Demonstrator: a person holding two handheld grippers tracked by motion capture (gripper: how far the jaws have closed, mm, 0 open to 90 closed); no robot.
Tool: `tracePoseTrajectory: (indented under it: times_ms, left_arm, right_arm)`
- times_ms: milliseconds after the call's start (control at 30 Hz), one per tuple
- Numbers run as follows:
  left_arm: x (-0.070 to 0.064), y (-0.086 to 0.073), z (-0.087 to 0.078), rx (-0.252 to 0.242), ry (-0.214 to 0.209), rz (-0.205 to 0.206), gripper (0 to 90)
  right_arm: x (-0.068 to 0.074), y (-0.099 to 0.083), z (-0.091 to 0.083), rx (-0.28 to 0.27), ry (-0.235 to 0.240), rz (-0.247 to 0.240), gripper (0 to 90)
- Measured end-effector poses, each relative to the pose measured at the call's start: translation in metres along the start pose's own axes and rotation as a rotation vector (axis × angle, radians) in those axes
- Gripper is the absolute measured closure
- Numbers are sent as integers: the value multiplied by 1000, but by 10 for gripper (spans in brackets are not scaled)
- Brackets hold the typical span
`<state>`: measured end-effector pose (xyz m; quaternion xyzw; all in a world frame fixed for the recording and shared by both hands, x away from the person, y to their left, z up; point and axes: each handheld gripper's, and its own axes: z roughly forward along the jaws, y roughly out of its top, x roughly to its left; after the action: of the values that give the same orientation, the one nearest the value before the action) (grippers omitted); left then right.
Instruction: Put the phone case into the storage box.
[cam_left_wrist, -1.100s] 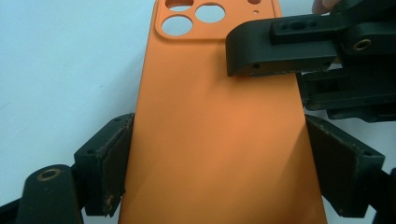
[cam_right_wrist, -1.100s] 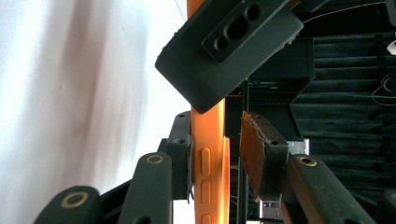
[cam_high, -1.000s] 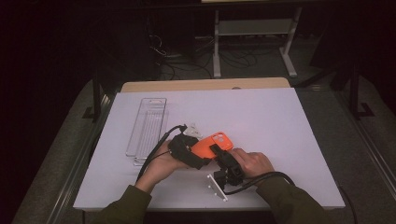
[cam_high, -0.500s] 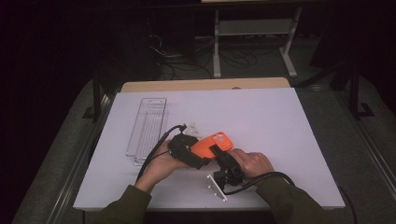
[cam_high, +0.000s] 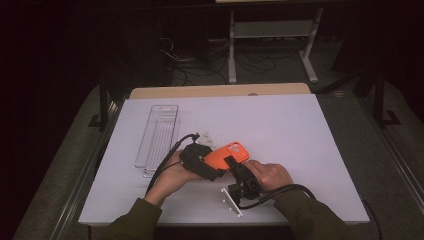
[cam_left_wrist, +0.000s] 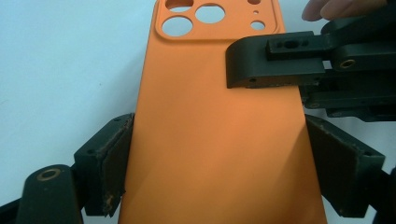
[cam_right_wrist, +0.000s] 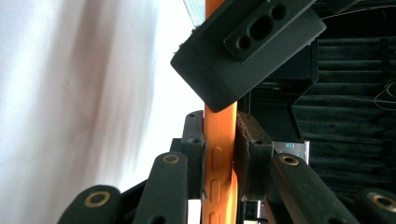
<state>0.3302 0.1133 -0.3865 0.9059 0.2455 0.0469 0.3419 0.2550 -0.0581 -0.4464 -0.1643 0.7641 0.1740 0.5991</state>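
Observation:
An orange phone case (cam_high: 226, 153) with camera cut-outs is held just above the white table, between both grippers. My left gripper (cam_high: 210, 168) is shut across the case's width; in the left gripper view its jaws press the two long sides of the case (cam_left_wrist: 215, 140). My right gripper (cam_high: 234, 165) is shut on one long edge. In the right gripper view the case (cam_right_wrist: 219, 126) stands edge-on, clamped between the pads (cam_right_wrist: 245, 140), with side button marks showing. The right gripper's jaw crosses the upper right of the left gripper view.
A clear plastic packaging tray (cam_high: 158, 134) lies to the left on the white table (cam_high: 300, 130). A small clear piece (cam_high: 205, 138) lies just behind the left hand. A small white part (cam_high: 231, 201) lies near the front edge. Dark floor and a metal stand lie beyond.

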Motion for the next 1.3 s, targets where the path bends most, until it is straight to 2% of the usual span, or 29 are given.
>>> tracePoseTrajectory:
  times_ms: [133, 233, 267, 300, 333, 367, 433, 467, 500, 600, 633, 667, 800, 833, 1067, 1167, 1200, 1300]
  left_arm:
    - [2, 0, 0, -8, -19, -8, 159]
    - [2, 0, -1, -24, -33, -40, 159]
    - [2, 0, -1, -24, -36, -35, 159]
    - [2, 0, -1, -37, -39, -49, 158]
    - [2, 0, -1, -43, -42, -51, 158]
    - [3, 0, -2, -27, -43, -41, 158]
    - [2, 0, -2, -44, -47, -54, 158]
    - [4, 0, -3, -32, -49, -33, 157]
    - [3, -1, -1, -54, -55, -56, 157]
    - [3, -1, -2, -65, -59, -53, 155]
    - [3, -1, -3, -69, -57, -50, 154]
    - [3, -1, -3, -77, -63, -44, 152]
    - [3, 0, -7, -93, -77, -34, 127]
    - [3, 0, -8, -99, -79, -29, 114]
    - [6, -1, -13, -101, -102, 2, 48]
    - [8, -2, -18, -112, -96, 18, 31]
    - [9, -3, -19, -114, -94, 15, 29]
    - [15, -6, -25, -118, -88, 33, 16]
  right_arm:
    - [1, 0, 0, -6, -21, -1, 758]
    - [-1, 0, -1, -4, -18, -19, 771]
    - [-1, 0, -1, -4, -22, -17, 774]
    - [-1, 0, -2, -3, -21, -10, 776]
    - [-1, 0, -2, -4, -21, -12, 779]
    - [-2, 0, -2, -5, -23, -13, 780]
    - [-2, 0, -2, -6, -26, -12, 781]
    - [-2, 0, -2, -6, -29, -12, 782]
    - [-2, 0, -3, -5, -28, -10, 782]
    - [-3, -1, -3, -10, -37, -6, 783]
    - [-2, -1, -3, -19, -53, -1, 783]
    - [-4, -1, -4, -12, -36, -6, 784]
    - [-1, 0, -3, -13, -27, -11, 791]
    - [0, 0, -2, -23, -45, -19, 791]
    - [-1, 0, -2, -20, -37, -17, 790]
    - [-2, -1, -2, -13, -31, -17, 790]
    - [-2, -1, -3, -9, -16, -15, 790]
    - [-2, -3, -2, -4, -25, -12, 790]
